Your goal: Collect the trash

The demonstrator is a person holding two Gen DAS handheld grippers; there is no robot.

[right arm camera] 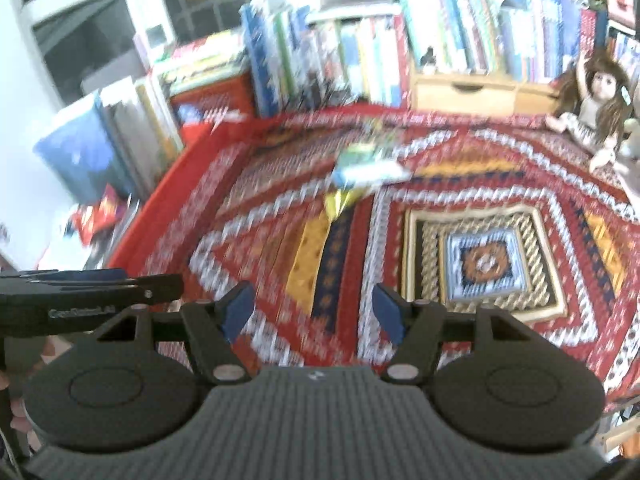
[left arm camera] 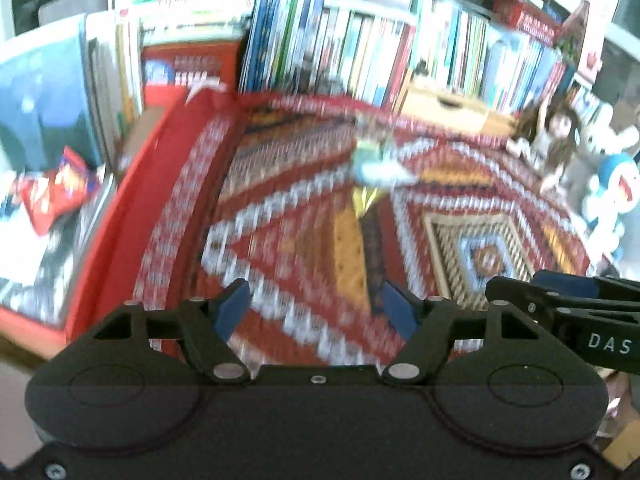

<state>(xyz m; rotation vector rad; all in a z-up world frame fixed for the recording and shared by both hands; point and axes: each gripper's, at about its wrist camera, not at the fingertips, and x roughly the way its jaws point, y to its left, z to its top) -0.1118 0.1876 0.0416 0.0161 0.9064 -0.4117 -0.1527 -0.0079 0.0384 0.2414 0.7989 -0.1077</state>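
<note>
a blurred piece of trash (left arm camera: 378, 168), a light blue and green wrapper with a yellow part below it, lies on the patterned red cloth (left arm camera: 280, 216) that covers the bench. in the right wrist view the same wrapper (right arm camera: 368, 170) sits toward the far middle of the cloth (right arm camera: 480, 320), short of the row of books. motion blur hides its exact shape and print.

the left tool (left arm camera: 316, 310) stands with its blue-padded fingers (left arm camera: 232, 308) spread wide apart; nothing lies between them and only cloth shows in the gap. the right tool (right arm camera: 316, 310) is set the same way, fingers (right arm camera: 386, 312) well separated and empty. both tools are well apart from the wrapper. each tool shows at the edge of the other's view, side by side.

behind the cloth stands a row of upright books (left arm camera: 360, 40), with a wooden box (right arm camera: 464, 90) in front of them. a long-haired doll (right arm camera: 596, 96) sits at the far right corner of the cloth. a blue and white toy figure (left arm camera: 612, 192) stands near the doll. a red snack bag (left arm camera: 52, 192) lies to the left, off the cloth.
</note>
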